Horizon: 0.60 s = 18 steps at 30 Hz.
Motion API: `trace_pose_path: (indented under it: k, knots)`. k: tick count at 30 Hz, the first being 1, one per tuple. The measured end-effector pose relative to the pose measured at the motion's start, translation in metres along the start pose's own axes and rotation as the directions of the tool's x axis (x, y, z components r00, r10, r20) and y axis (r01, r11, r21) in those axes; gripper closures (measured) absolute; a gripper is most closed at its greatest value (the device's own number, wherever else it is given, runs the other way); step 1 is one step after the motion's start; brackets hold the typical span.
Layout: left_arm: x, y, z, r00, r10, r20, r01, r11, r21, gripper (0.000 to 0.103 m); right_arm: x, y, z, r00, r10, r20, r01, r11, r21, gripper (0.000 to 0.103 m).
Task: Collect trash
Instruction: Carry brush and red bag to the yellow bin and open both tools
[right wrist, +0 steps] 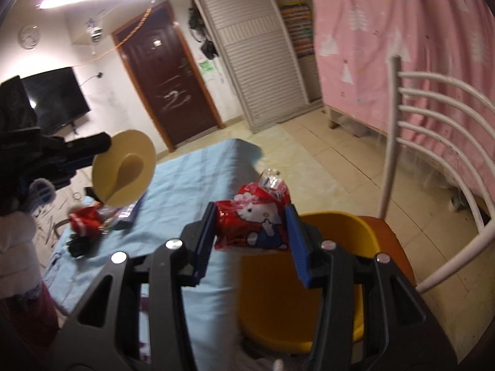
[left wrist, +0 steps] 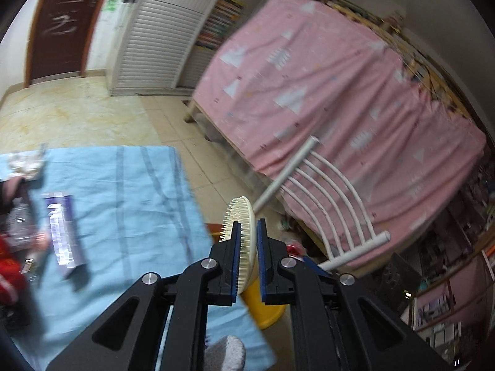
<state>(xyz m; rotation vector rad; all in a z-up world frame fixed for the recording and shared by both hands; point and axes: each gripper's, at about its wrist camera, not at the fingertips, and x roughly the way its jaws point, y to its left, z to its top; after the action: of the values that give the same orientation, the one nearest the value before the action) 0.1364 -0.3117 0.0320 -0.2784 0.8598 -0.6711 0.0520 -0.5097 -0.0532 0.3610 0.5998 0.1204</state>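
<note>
My left gripper point(left wrist: 247, 232) is shut on a cream round brush with short bristles point(left wrist: 243, 225), held in the air past the table's right edge, above a yellow bin point(left wrist: 266, 309). The brush's smooth back point(right wrist: 123, 170) and the left gripper point(right wrist: 77, 151) also show at the left of the right wrist view. My right gripper point(right wrist: 250, 216) is shut on a red Hello Kitty snack wrapper point(right wrist: 252, 219), held over the rim of the yellow bin point(right wrist: 334, 225). A purple packet point(left wrist: 62, 228) and red wrappers point(right wrist: 85, 219) lie on the blue tablecloth point(left wrist: 130, 191).
The yellow bin stands on an orange-seated white chair point(right wrist: 433, 130) beside the table. A pink curtain point(left wrist: 324, 92) hangs behind the chair. A crumpled white tissue point(left wrist: 24, 160) and a black item point(right wrist: 79, 245) lie on the cloth. A tiled floor, a brown door and a white wardrobe are beyond.
</note>
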Motion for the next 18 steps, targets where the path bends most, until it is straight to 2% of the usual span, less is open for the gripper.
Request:
trace_pose_path:
  k: [2,4,7,13,18]
  knots:
    - [0.018,-0.01,-0.003,0.999,-0.022,-0.026,0.022,1.0,0.017,0.103,0.015,-0.012,-0.005,0.999,-0.006,-0.035,0.007,1.0,0.022,0.06]
    - [0.036,-0.021,-0.008,0.998,-0.047,-0.052,0.049,0.998,0.038,0.103,0.03,-0.024,-0.012,0.997,-0.003,-0.075,0.007,0.999,0.046,0.047]
    - [0.058,-0.034,-0.014,0.994,-0.078,-0.076,0.083,0.995,0.063,0.103,0.039,-0.042,-0.019,0.994,-0.055,-0.091,0.061,0.996,0.065,0.041]
    - [0.092,-0.059,-0.023,0.99,-0.094,-0.109,0.106,0.988,0.112,0.103,0.026,-0.071,-0.02,0.99,-0.131,-0.053,0.136,0.983,0.125,0.037]
    - [0.108,-0.06,-0.031,0.989,-0.067,-0.135,0.082,0.991,0.106,0.102,0.02,-0.069,-0.02,0.989,-0.148,-0.026,0.15,0.981,0.126,0.035]
